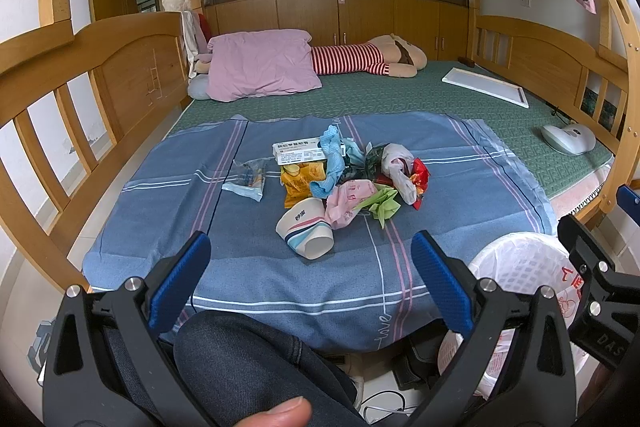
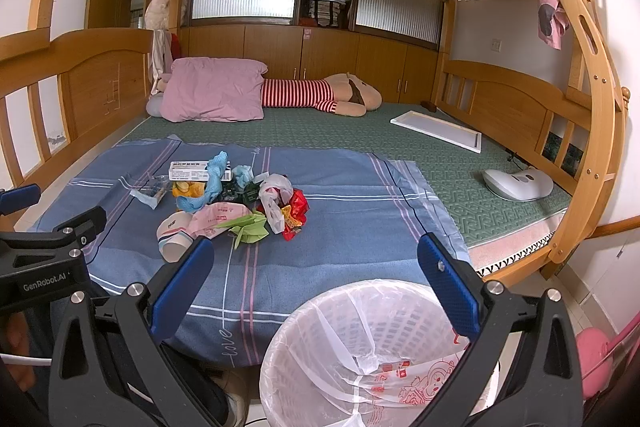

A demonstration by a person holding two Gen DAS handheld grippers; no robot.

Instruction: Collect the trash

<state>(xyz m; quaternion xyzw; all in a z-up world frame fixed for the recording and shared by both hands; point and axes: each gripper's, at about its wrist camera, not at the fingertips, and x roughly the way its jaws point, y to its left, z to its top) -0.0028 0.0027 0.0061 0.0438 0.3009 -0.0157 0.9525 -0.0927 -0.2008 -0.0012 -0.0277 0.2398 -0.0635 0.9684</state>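
Left gripper (image 1: 310,259) and right gripper (image 2: 316,261): jaws wide, empty. Trash pile (image 1: 344,179) mid blue sheet (image 1: 240,267) on bed; paper cup (image 1: 306,233) nearest. Lined bin (image 2: 360,347) beside bed edge.

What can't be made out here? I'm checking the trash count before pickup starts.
- Trash pile, both views: overlapping pieces hide those beneath; no exact count.
- White box, left wrist view: print too small.
- Lined bin, right wrist view: bottom cut off by the edge.
- Floor under the bed: hidden by the blue sheet.

A pink pillow (image 1: 262,65) overlaps a striped plush toy (image 1: 372,57) on the green mat (image 1: 400,99).
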